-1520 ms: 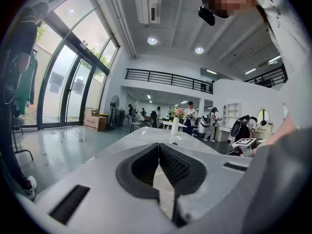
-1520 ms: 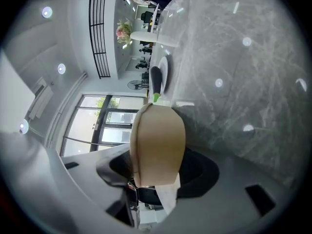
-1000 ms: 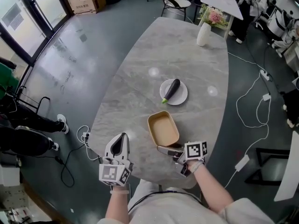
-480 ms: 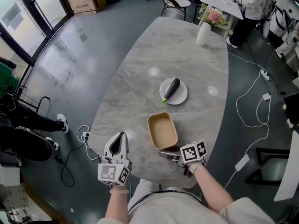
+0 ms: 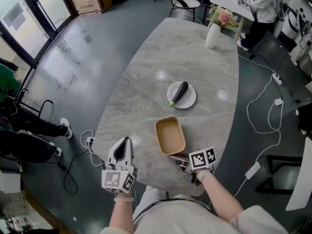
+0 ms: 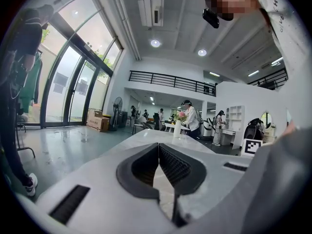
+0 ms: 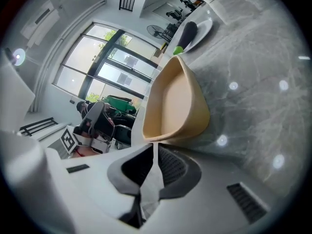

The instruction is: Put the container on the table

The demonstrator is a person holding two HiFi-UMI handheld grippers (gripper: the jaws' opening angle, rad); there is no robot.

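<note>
The tan rectangular container stands empty on the grey marble table, near its front edge. My right gripper lies just in front of the container's near rim. Its jaws are closing and stand almost together. I see only a thin pale slit between the pads, no tan wall. The tips sit right at the rim; whether they touch it I cannot tell. My left gripper hovers over the table's front left edge, jaws together and empty, its fingertips meeting.
A white plate with a dark eggplant lies beyond the container. A white vase with pink flowers stands at the table's far end. Cables run over the floor at the right, and chairs, boxes and people are in the background.
The right gripper's jaws have gone from wide open to nearly together, and the gripper has sunk and tilted down a little. The container and the left gripper have stayed in place.
</note>
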